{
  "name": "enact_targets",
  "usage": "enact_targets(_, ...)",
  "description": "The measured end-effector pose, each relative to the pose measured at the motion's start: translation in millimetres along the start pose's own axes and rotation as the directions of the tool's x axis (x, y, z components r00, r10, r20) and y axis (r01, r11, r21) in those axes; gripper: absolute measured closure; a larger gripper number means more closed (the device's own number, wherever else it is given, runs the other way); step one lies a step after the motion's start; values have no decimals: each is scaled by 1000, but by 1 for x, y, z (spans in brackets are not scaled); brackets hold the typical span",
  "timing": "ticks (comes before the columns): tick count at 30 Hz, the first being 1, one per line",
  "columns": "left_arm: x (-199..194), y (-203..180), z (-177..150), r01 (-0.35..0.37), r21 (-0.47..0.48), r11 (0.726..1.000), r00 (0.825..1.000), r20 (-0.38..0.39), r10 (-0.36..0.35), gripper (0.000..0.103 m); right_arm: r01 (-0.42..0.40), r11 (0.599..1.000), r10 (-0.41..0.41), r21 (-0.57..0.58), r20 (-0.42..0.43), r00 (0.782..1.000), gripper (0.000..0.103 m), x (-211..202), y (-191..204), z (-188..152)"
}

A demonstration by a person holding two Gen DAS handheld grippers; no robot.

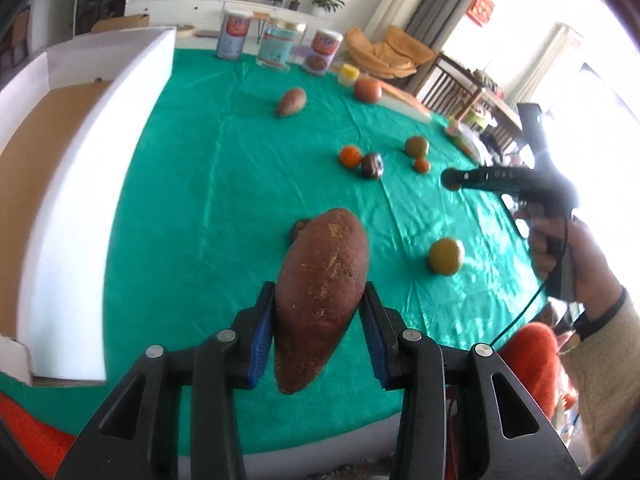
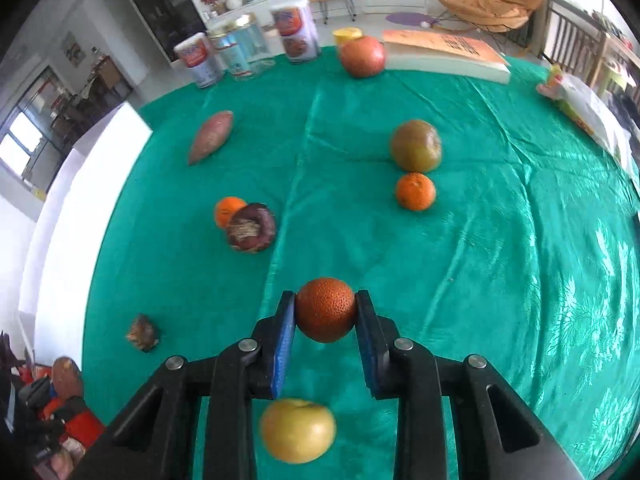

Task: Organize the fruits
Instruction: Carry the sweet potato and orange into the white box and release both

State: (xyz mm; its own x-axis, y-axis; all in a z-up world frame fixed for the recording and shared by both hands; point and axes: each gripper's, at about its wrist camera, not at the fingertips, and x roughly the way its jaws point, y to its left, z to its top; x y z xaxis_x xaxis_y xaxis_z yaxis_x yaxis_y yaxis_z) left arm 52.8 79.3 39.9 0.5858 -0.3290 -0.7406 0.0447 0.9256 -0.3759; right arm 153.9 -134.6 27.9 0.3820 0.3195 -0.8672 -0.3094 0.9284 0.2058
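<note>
My left gripper [image 1: 320, 320] is shut on a large reddish-brown sweet potato [image 1: 320, 300] and holds it above the green tablecloth [image 1: 224, 184]. My right gripper [image 2: 325, 312] is shut on a small dark orange [image 2: 325, 309], held above the cloth; a yellow-green apple [image 2: 297, 430] lies below it. On the cloth lie a second sweet potato [image 2: 210, 136], an orange [image 2: 228, 209] touching a dark brown fruit [image 2: 251, 227], a green-brown pear [image 2: 416, 146], another orange [image 2: 415, 191], a red apple [image 2: 363, 56] and a small brown lump [image 2: 143, 332].
A white-walled cardboard box [image 1: 80, 184] stands along the table's left side. Three tins [image 2: 240, 54] and a small yellow jar [image 2: 347, 34] stand at the far edge. A thick book [image 2: 444, 54] lies at the back right. The right gripper's body [image 1: 500, 182] shows in the left wrist view.
</note>
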Motion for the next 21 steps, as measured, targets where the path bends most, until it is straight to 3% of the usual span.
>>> enact_targets(3,-46,33,26,-34,-60,998,996,86,39,62,-153,983,155,-105,17,988,73,-19,80,12)
enact_targets(6,-75,82,43,-163,-132,978,976,122,179,62,-321,925,323,-203,-23,946,73,-13,177,19)
enact_targets(9,-81,139,48,-301,-207,931,944,71,321,62,-443,851,432,-282,-103,896,73,6,269,16)
enact_targets(12,-79,181,40,-395,-258,882,912,2,409,62,-496,804,462,-326,-181,868,73,38,343,10)
enact_targets(17,-70,215,18,-434,-314,845,896,-55,440,60,-463,820,395,-337,-251,884,72,94,401,2)
enact_targets(19,-69,220,14,-442,-328,835,891,-54,450,57,-450,836,388,-314,-242,889,63,103,402,3)
enact_targets(21,-72,217,16,-435,-328,839,891,-21,454,36,-437,845,388,-308,-208,898,52,100,394,9)
